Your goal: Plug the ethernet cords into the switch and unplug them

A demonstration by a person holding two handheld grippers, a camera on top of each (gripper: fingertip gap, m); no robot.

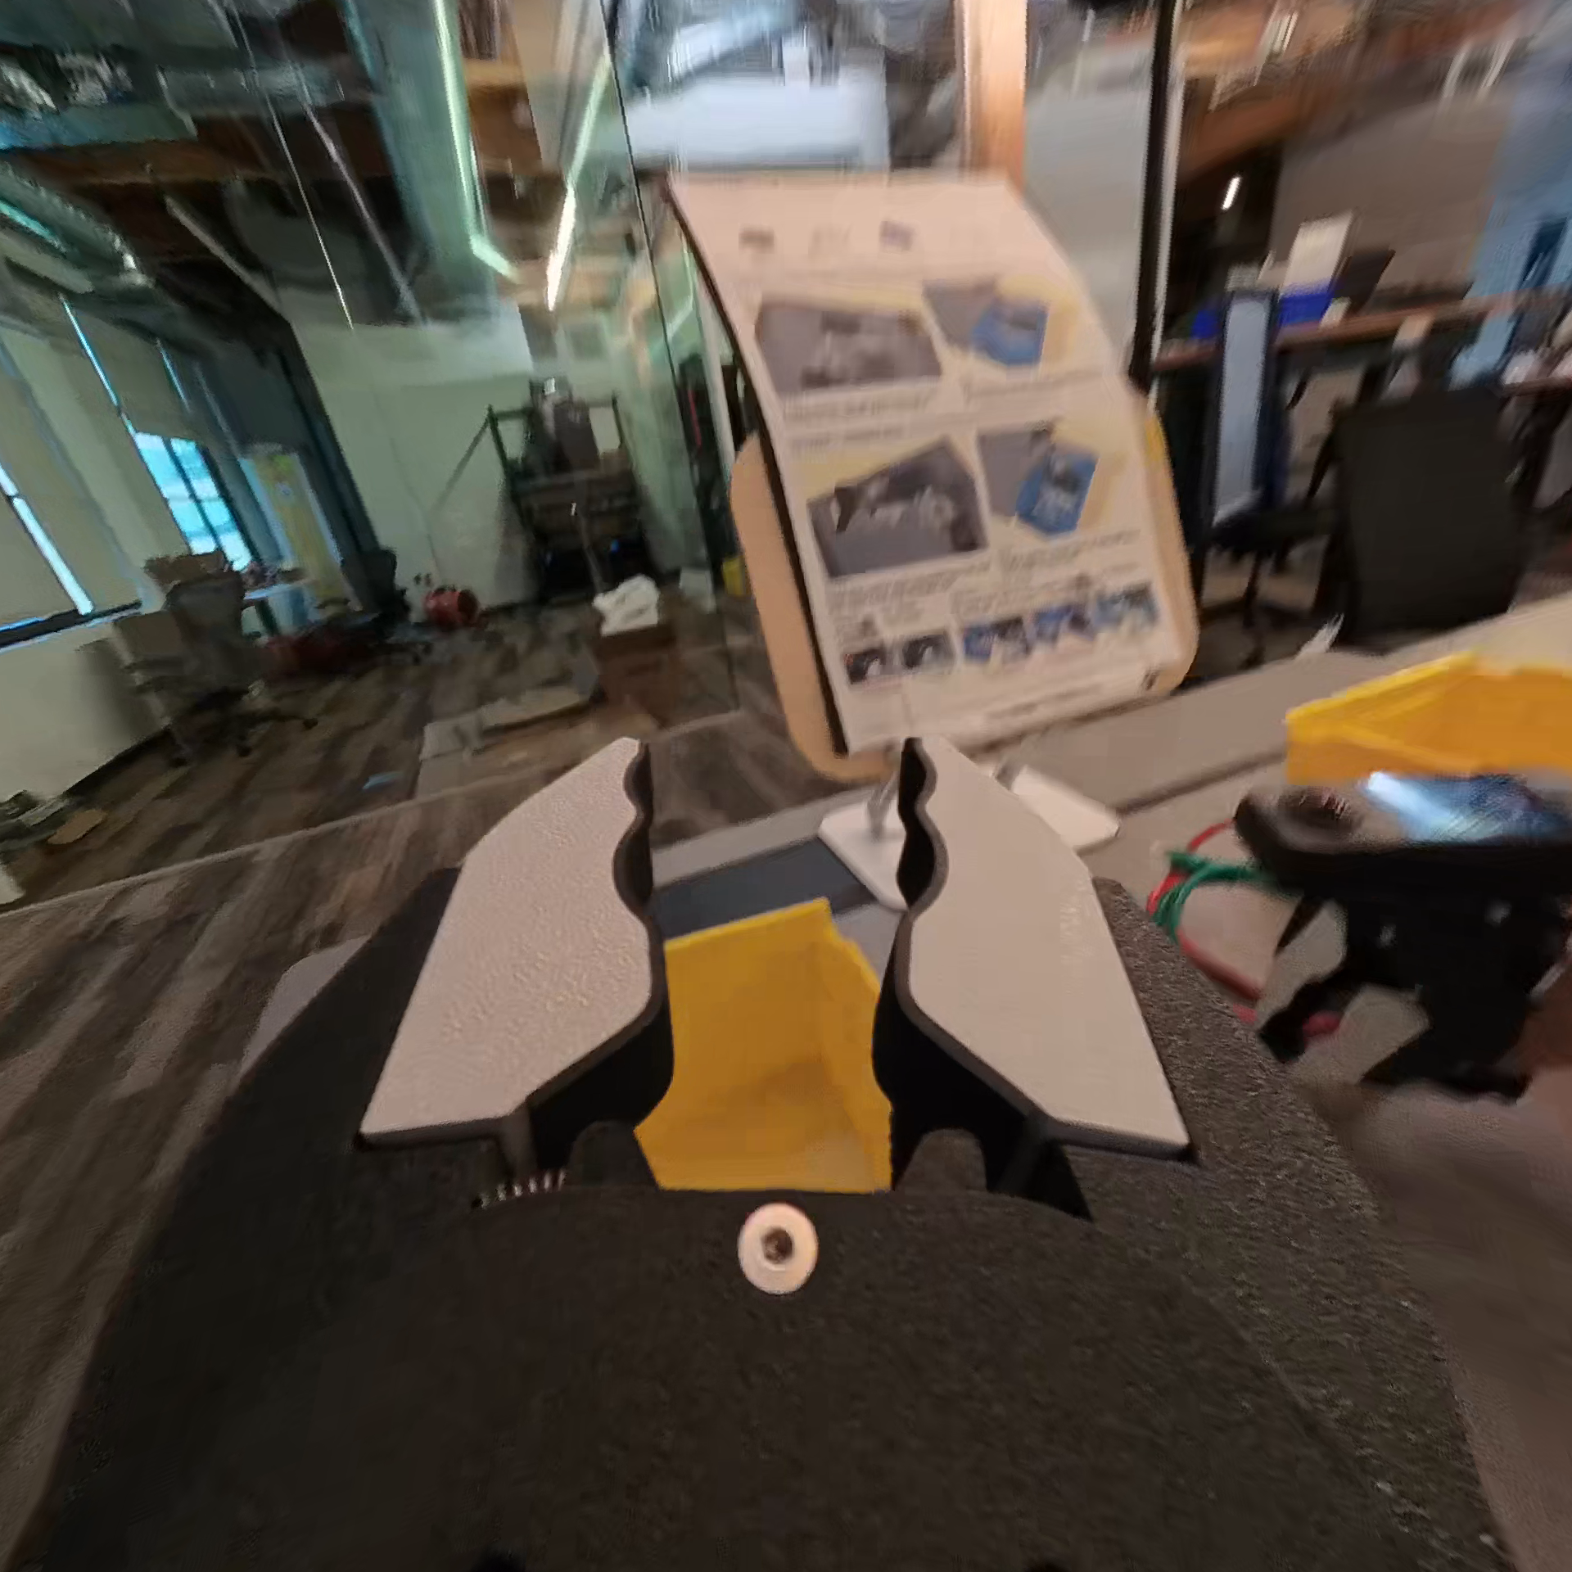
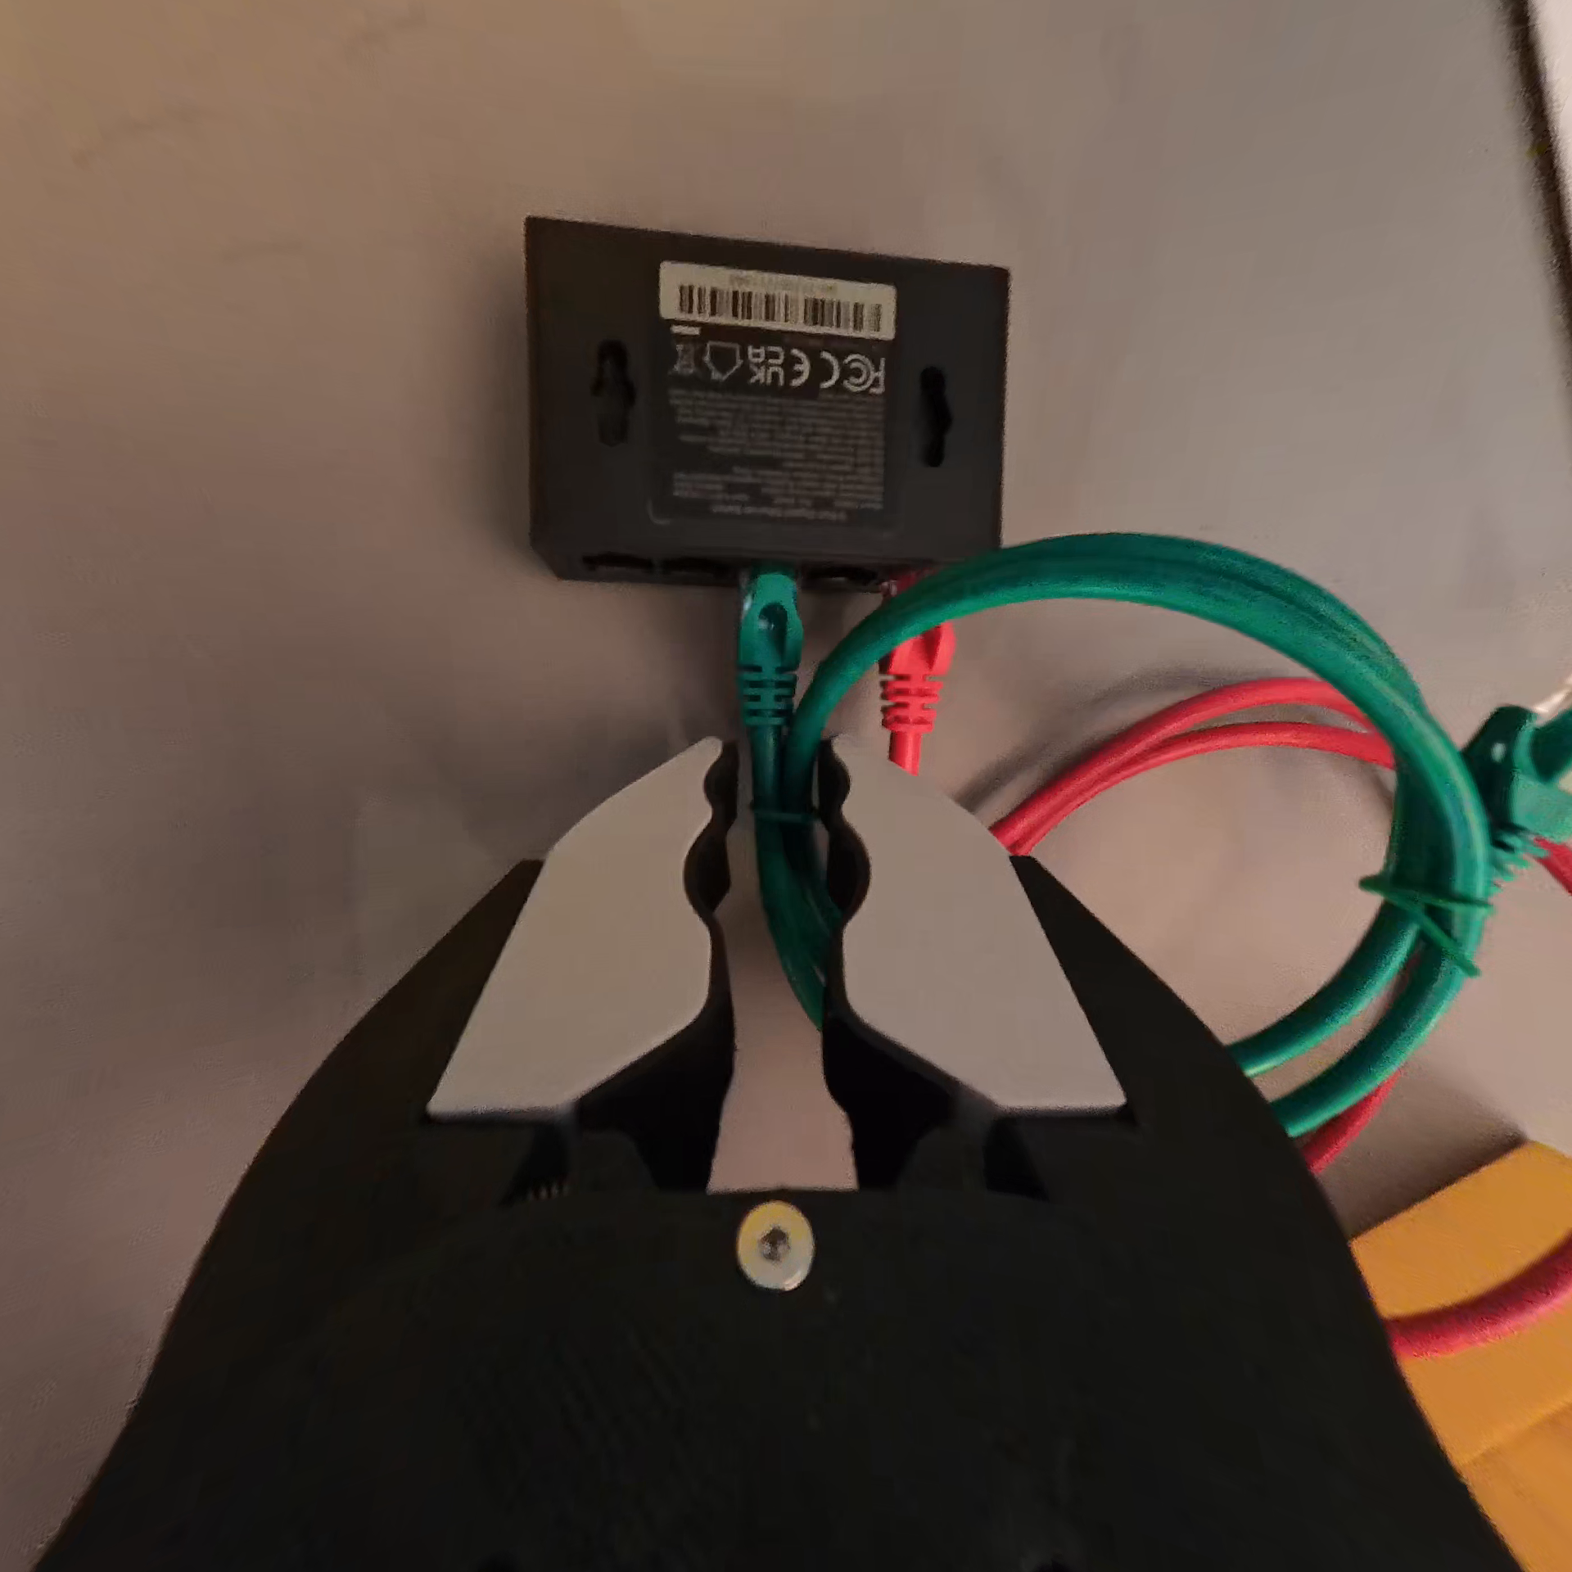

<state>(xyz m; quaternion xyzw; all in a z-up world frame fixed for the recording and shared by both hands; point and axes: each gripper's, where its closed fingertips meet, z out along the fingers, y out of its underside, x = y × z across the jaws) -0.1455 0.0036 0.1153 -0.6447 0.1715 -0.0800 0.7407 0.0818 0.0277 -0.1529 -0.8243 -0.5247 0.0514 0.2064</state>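
Black plastic ethernet switch (image 2: 766,400), label side up on the grey tabletop (image 2: 255,425), with green cord plug (image 2: 768,638) and red cord plug (image 2: 914,680) both seated in its ports. Right gripper (image 2: 770,757) pinching the green cord bundle just behind the plug. Left gripper (image 1: 774,791) spread and empty, raised over a yellow bin (image 1: 766,1046). Plugging apparently done; unplugging still ahead.
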